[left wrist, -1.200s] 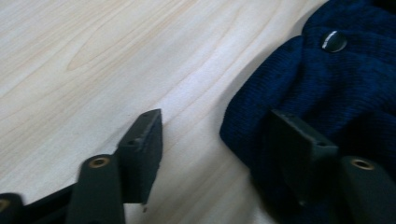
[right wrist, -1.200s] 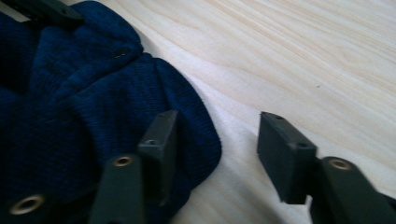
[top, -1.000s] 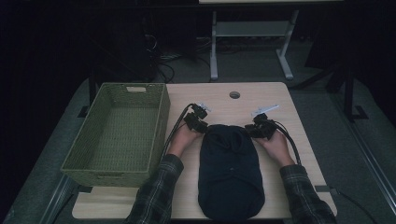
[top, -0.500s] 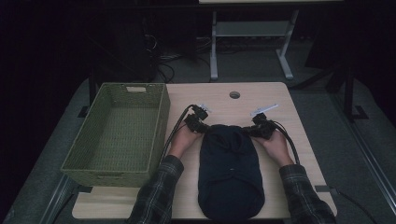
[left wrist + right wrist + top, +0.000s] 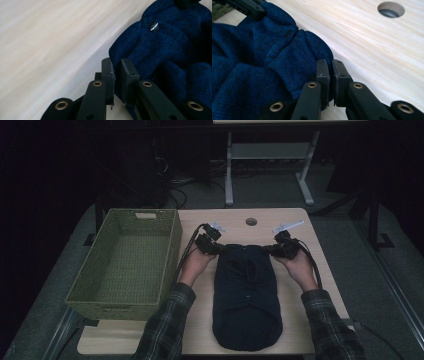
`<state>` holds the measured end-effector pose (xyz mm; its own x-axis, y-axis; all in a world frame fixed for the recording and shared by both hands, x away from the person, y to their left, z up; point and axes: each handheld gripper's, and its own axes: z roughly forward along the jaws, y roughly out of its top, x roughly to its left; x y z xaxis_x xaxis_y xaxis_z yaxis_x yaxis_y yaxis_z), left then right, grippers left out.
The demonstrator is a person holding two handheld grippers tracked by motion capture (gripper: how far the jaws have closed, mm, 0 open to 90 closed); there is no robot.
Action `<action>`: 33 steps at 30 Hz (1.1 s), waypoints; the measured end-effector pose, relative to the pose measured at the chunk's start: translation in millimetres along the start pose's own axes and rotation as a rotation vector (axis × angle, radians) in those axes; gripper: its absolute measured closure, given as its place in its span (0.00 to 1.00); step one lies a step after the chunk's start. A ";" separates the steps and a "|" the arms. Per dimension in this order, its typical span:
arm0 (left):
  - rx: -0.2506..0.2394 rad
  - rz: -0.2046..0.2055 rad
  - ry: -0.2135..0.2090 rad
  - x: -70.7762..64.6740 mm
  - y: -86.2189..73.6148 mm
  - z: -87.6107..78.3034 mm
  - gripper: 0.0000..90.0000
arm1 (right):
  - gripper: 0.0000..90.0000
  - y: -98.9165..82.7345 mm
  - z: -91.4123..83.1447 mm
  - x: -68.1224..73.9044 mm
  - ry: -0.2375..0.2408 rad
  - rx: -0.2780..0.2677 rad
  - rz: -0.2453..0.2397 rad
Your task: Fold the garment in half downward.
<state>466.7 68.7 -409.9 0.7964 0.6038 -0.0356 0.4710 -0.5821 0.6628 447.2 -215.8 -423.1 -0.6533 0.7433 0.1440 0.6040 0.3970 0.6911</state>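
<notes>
Left hand-held gripper [image 5: 221, 249] and right hand-held gripper [image 5: 270, 250] each clench the navy cardigan [image 5: 246, 305] far corners, basket [image 5: 172, 247] rim near.

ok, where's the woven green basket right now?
High view: the woven green basket sits on the table's left side, beside the dark blue knitted garment.

From up high I can't make out the tongs' tips, too small and dark against the sweater [image 5: 246, 300]. Its bottom hem hangs past the counter [image 5: 300, 320] edge, and my elbows get cropped.
</notes>
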 end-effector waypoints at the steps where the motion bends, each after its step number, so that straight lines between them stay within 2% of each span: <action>1: -0.008 0.004 0.007 -0.1 3.5 -3.4 0.92 | 0.94 4.8 -3.5 0.2 -0.009 -0.010 -0.012; 8: -0.054 0.022 0.038 2.9 23.1 -22.2 0.92 | 0.94 29.3 -24.8 1.7 -0.039 -0.061 -0.041; 15: -0.096 0.086 0.113 -1.0 47.9 -44.9 0.92 | 0.94 48.1 -46.5 3.2 -0.068 -0.106 -0.071; 19: -0.141 0.095 0.144 -4.0 57.4 -55.5 0.92 | 0.94 56.3 -58.7 6.8 -0.104 -0.165 -0.088; 22: -0.163 0.082 0.140 -5.6 56.1 -60.9 0.92 | 0.94 59.5 -65.7 13.8 -0.125 -0.203 -0.113; 27: -0.233 0.065 0.117 -10.4 50.4 -70.8 0.92 | 0.94 55.8 -72.7 22.3 -0.134 -0.252 -0.145; 29: -0.250 0.066 0.126 -10.6 55.7 -74.9 0.92 | 0.94 58.6 -77.2 23.0 -0.144 -0.285 -0.144; 33: -0.279 0.082 0.143 -13.2 62.2 -83.4 0.91 | 0.93 68.1 -84.3 23.9 -0.163 -0.307 -0.149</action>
<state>453.8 70.0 -305.8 0.7569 0.6427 0.1189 0.2690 -0.4721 0.8395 434.2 -216.4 -312.9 -0.6279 0.7750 -0.0717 0.3263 0.3457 0.8798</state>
